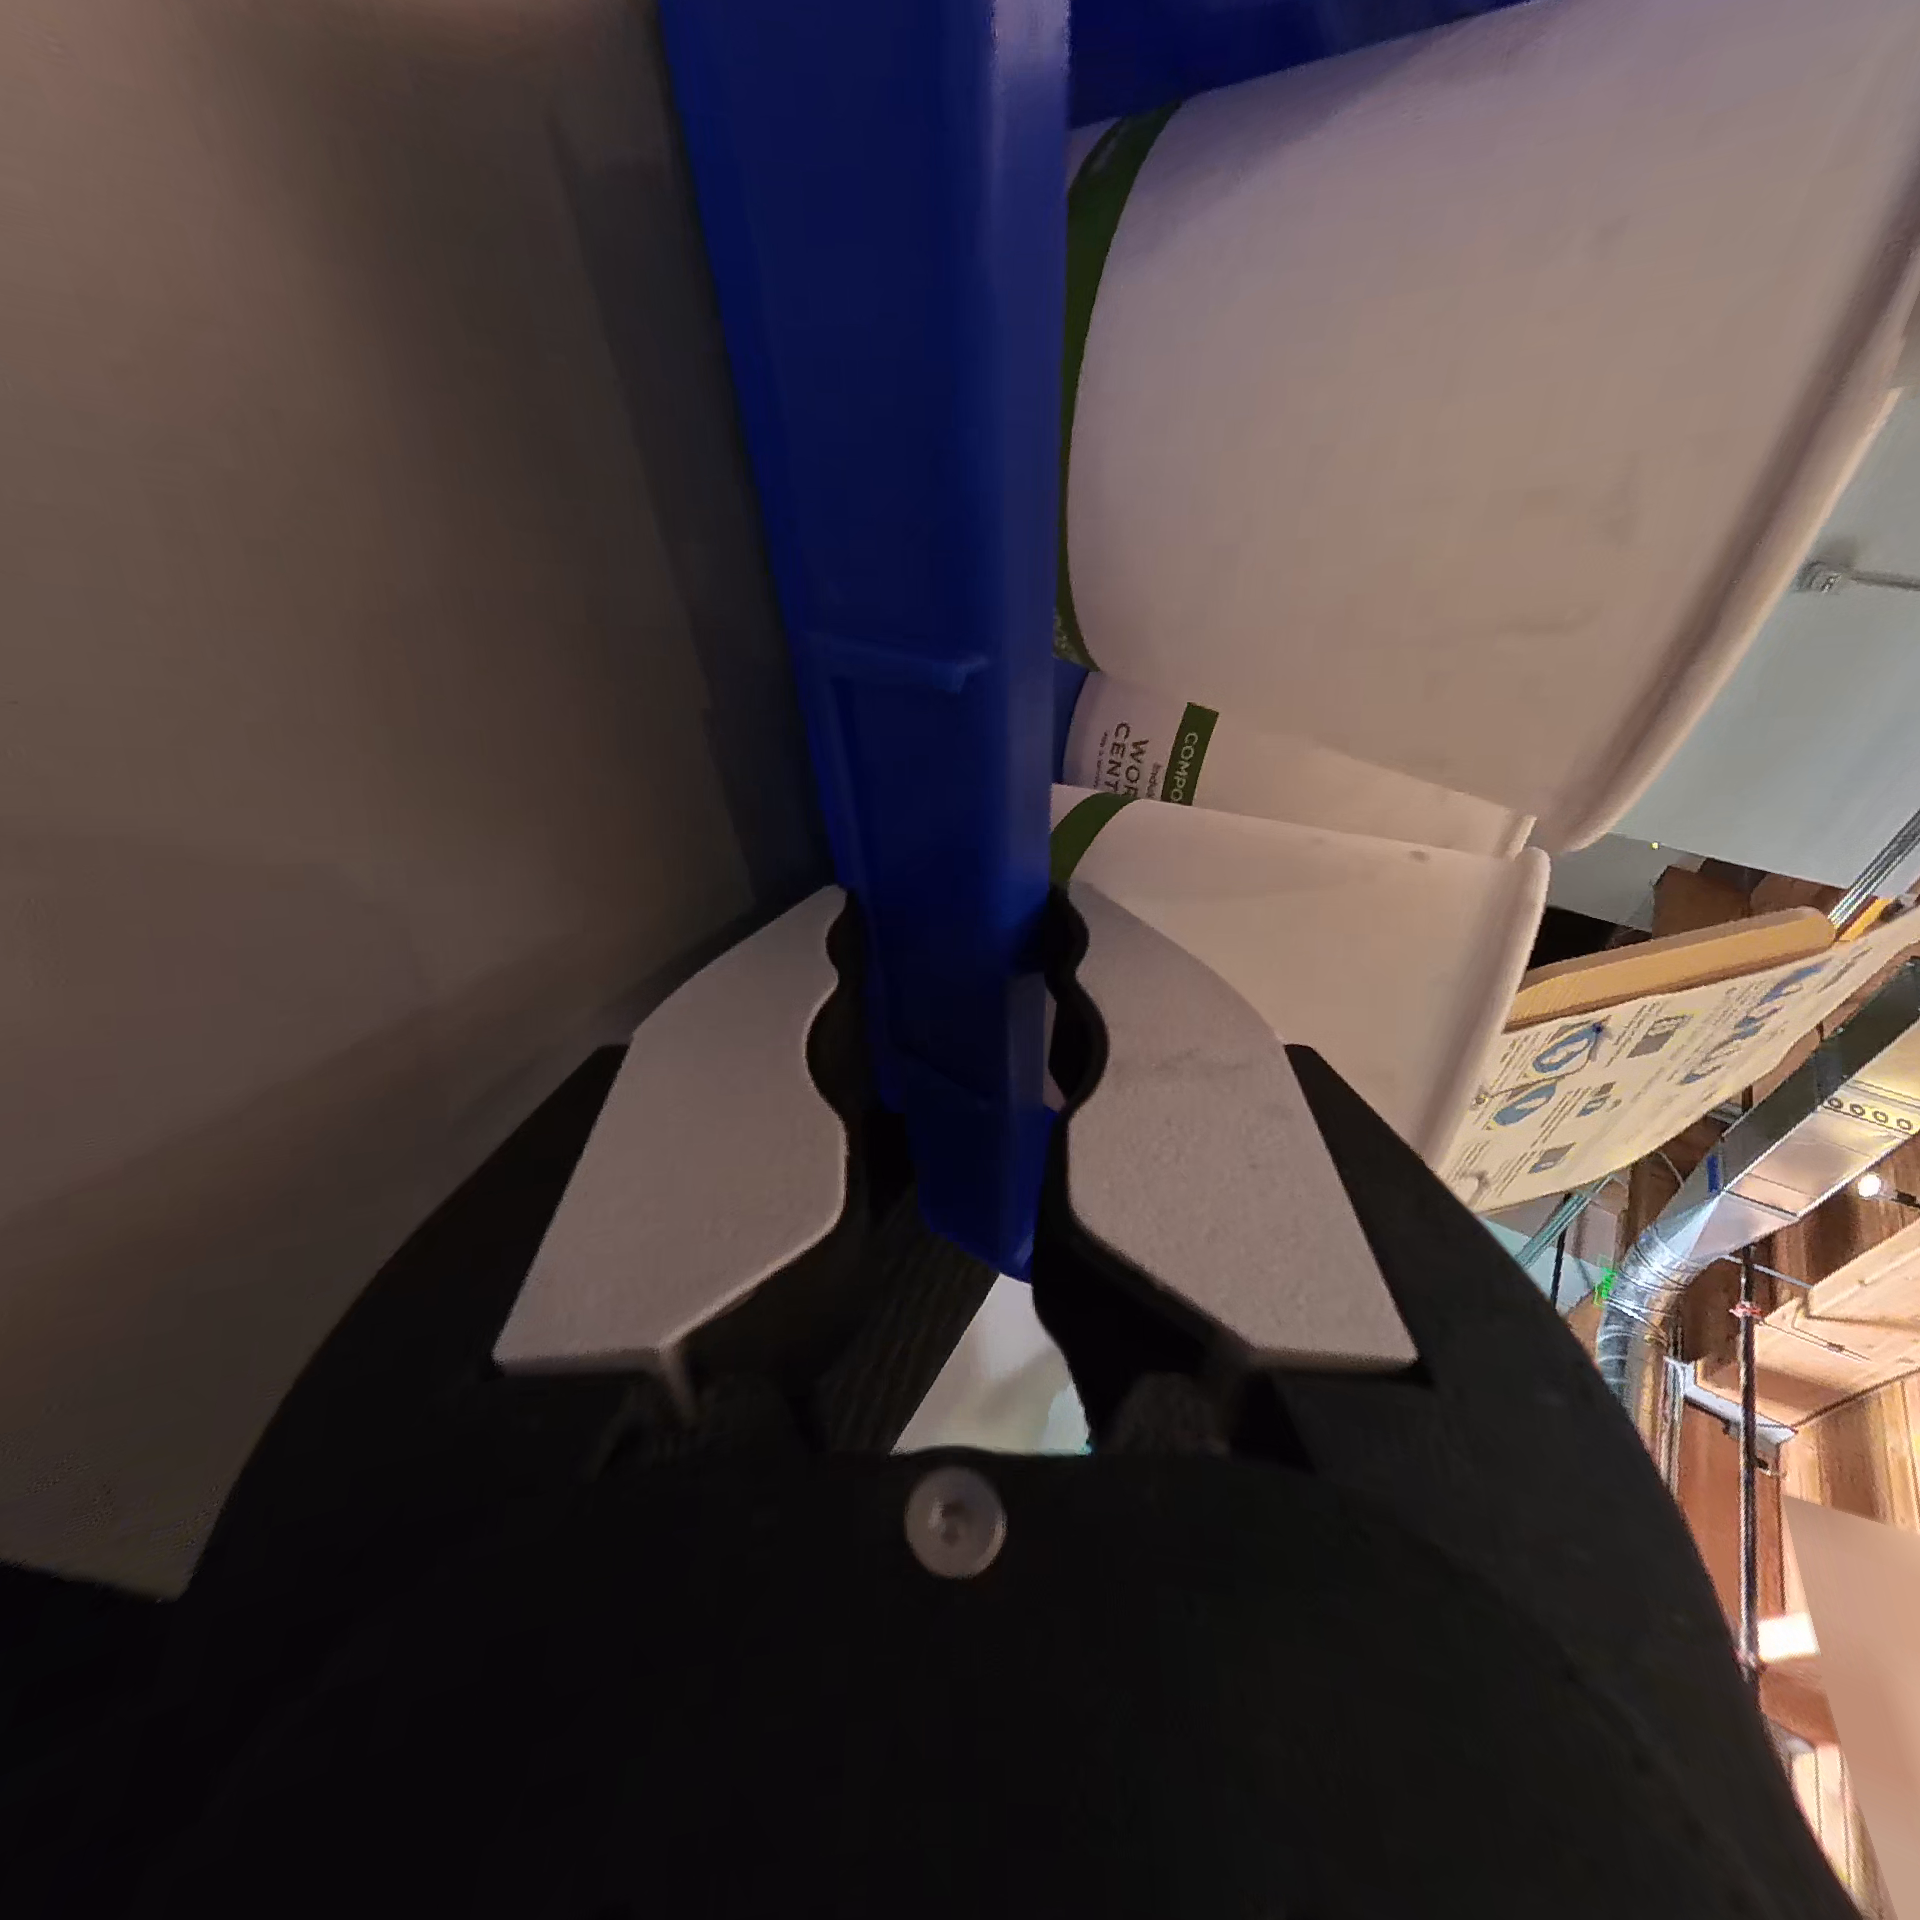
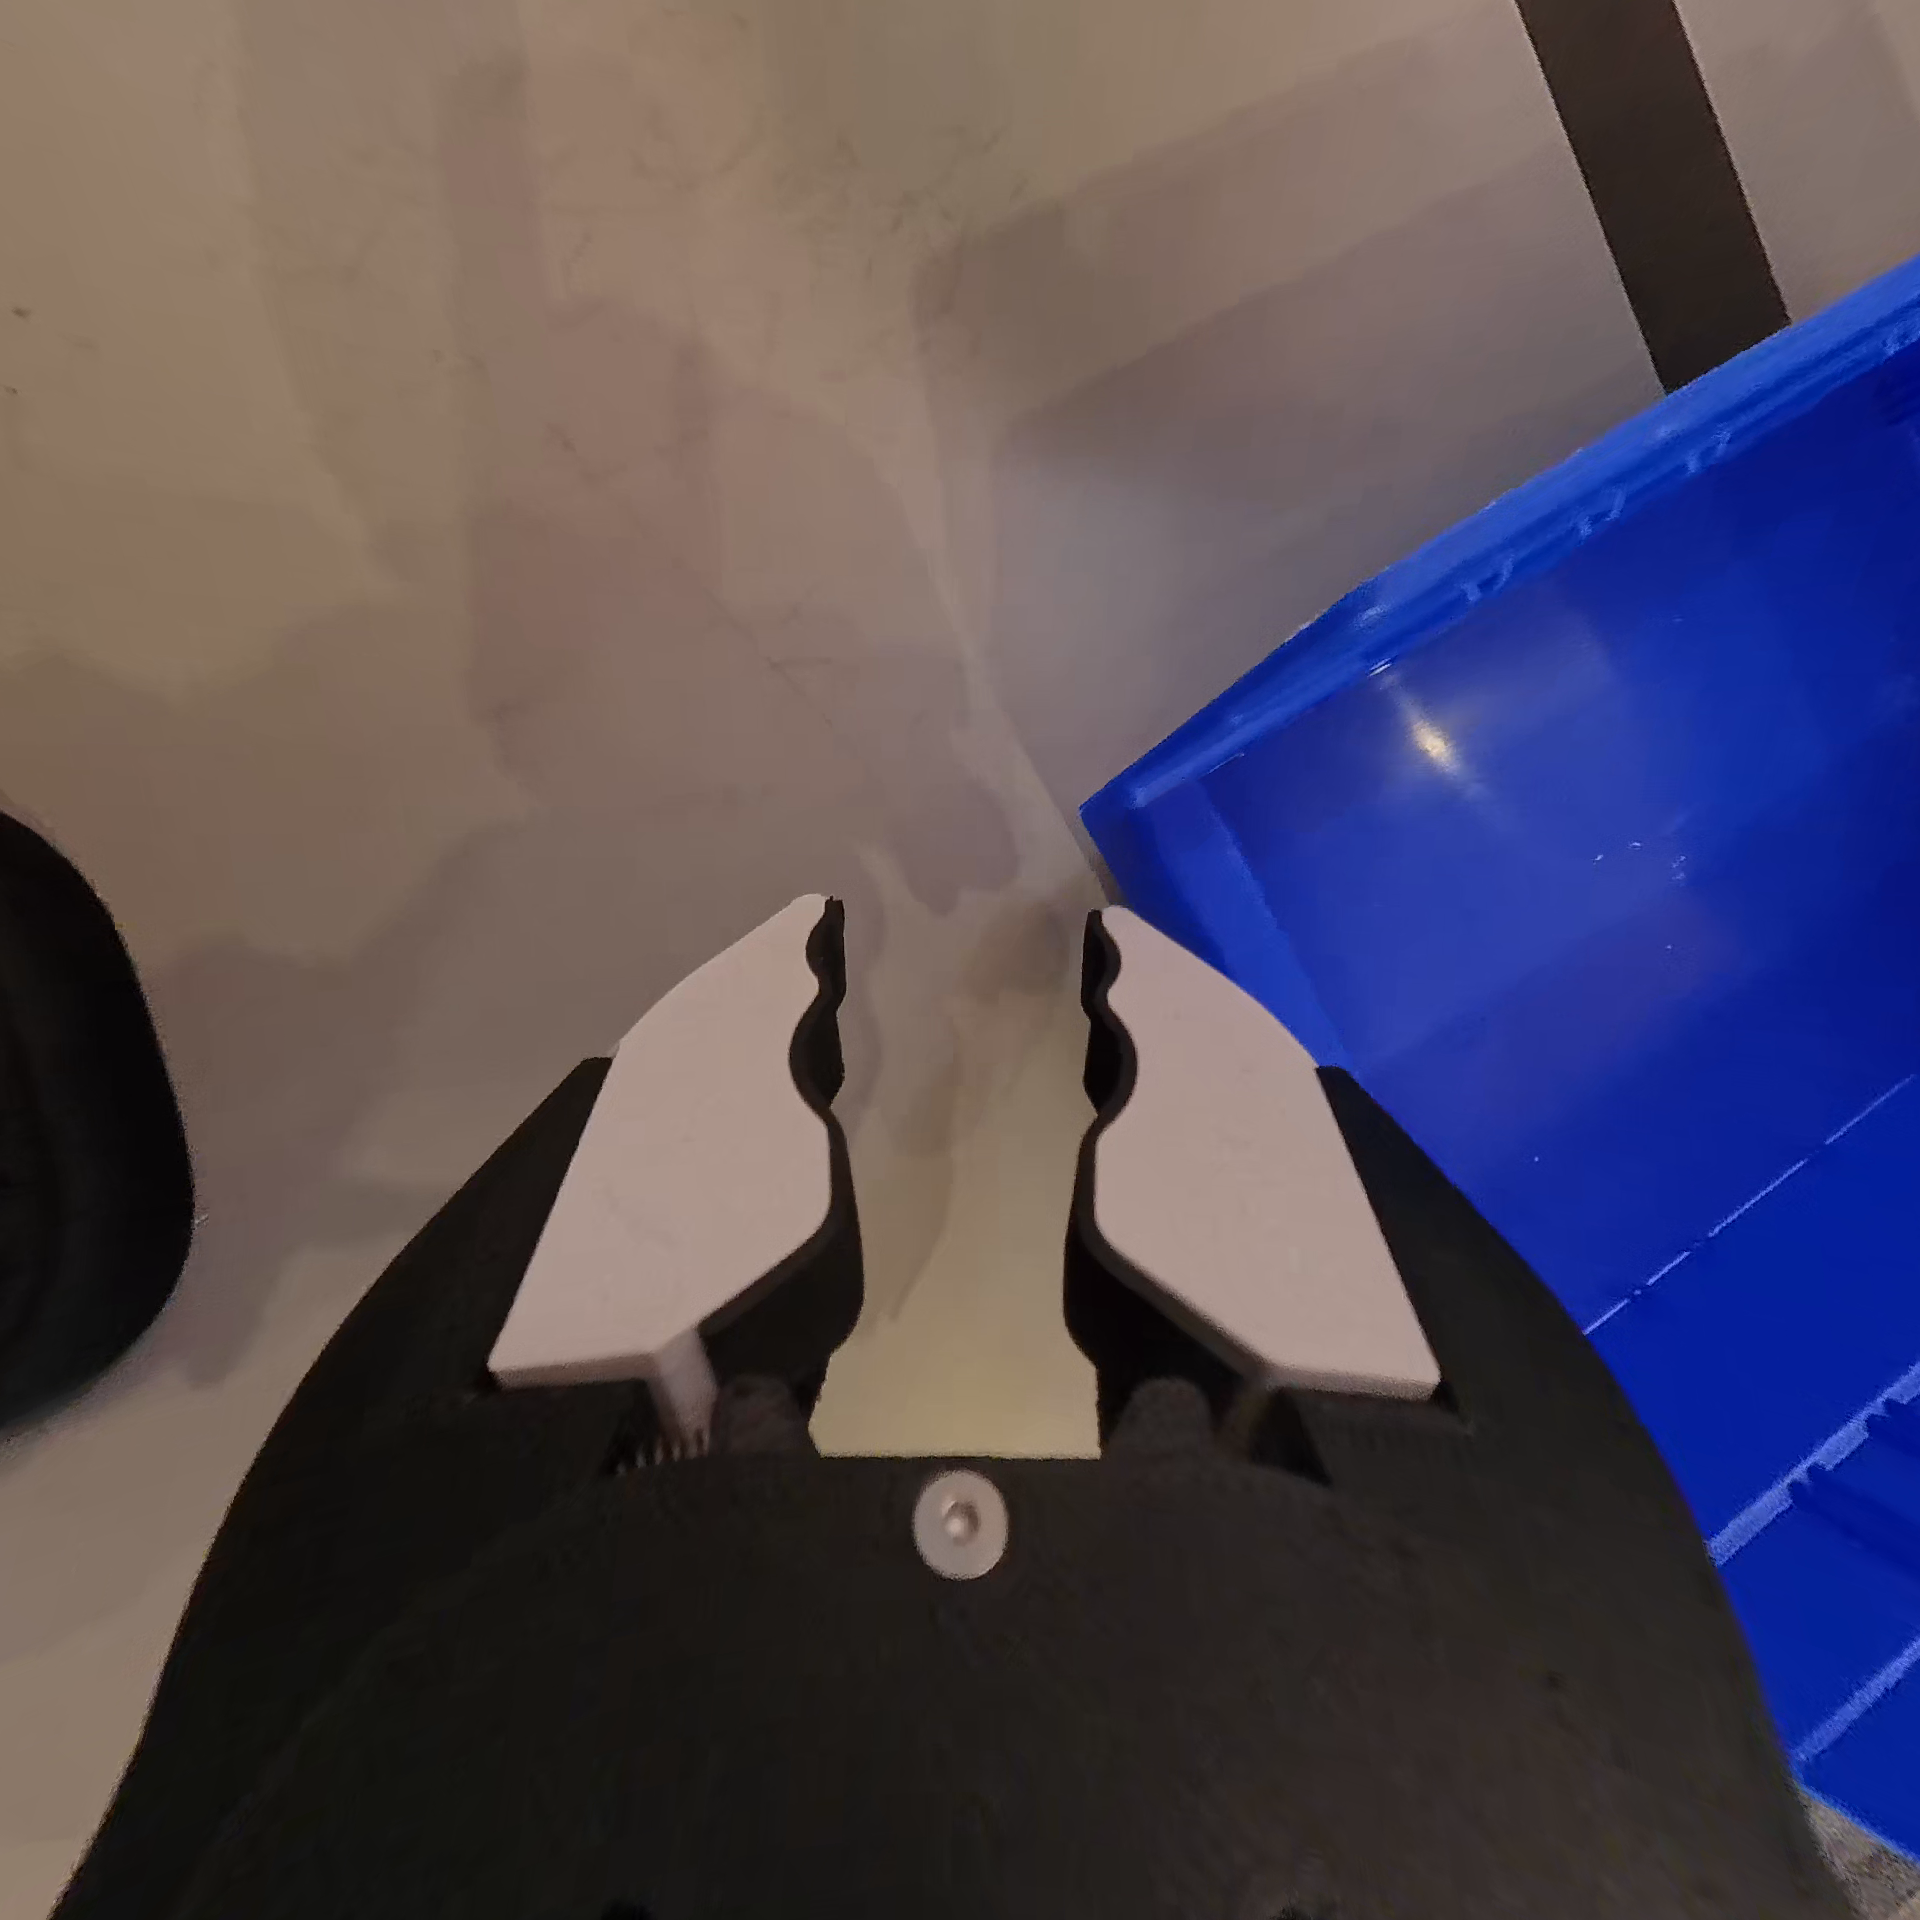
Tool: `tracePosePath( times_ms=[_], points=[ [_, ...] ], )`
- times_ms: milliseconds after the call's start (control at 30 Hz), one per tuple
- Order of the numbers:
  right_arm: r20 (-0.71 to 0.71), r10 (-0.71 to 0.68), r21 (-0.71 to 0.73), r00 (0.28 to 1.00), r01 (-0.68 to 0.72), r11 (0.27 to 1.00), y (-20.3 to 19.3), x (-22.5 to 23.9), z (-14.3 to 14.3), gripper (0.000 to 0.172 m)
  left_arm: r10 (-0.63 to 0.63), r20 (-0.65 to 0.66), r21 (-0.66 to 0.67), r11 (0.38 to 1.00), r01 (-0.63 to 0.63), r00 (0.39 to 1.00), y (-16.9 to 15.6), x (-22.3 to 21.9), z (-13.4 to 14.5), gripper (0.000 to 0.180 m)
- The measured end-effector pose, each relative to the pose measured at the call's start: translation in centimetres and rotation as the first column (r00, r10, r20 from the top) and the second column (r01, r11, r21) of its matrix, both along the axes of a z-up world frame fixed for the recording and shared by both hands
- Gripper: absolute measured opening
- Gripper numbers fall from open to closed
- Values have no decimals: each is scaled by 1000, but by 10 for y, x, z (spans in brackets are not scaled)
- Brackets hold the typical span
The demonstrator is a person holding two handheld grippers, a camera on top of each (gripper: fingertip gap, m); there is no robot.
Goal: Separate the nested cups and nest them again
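In the left wrist view my left gripper (image 1: 951, 935) is shut on the wall of a blue plastic bin (image 1: 894, 520); both black pads press on the rim. The bin is tipped on its side, and white paper cups with green bands lie in it to the right: a large one (image 1: 1455, 416), a lower one (image 1: 1299, 935), and one (image 1: 1247, 764) between them. In the right wrist view my right gripper (image 2: 961, 945) is open and empty above the pale marbled tabletop (image 2: 520, 520), just left of the same blue bin (image 2: 1558, 935).
A black ribbed object (image 2: 73, 1122) sits at the left edge of the right wrist view. A dark strip (image 2: 1642, 177) crosses the tabletop at the top right. Cardboard with printed sheets (image 1: 1662, 1049) and ceiling ducts show behind the cups.
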State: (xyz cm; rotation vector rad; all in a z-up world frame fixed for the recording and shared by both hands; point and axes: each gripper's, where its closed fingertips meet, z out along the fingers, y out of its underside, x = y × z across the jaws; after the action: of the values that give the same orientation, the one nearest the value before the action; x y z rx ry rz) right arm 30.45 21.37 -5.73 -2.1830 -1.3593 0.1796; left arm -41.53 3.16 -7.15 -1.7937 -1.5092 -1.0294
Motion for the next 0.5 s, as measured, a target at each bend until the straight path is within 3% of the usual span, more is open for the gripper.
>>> tracePosePath(
  times_ms=[500],
  points=[
    [-13,-22,6,1000,22,1000,-9,9,-2,42,7,4,58,998,-7,1000,92,29,1,32]
  ],
)
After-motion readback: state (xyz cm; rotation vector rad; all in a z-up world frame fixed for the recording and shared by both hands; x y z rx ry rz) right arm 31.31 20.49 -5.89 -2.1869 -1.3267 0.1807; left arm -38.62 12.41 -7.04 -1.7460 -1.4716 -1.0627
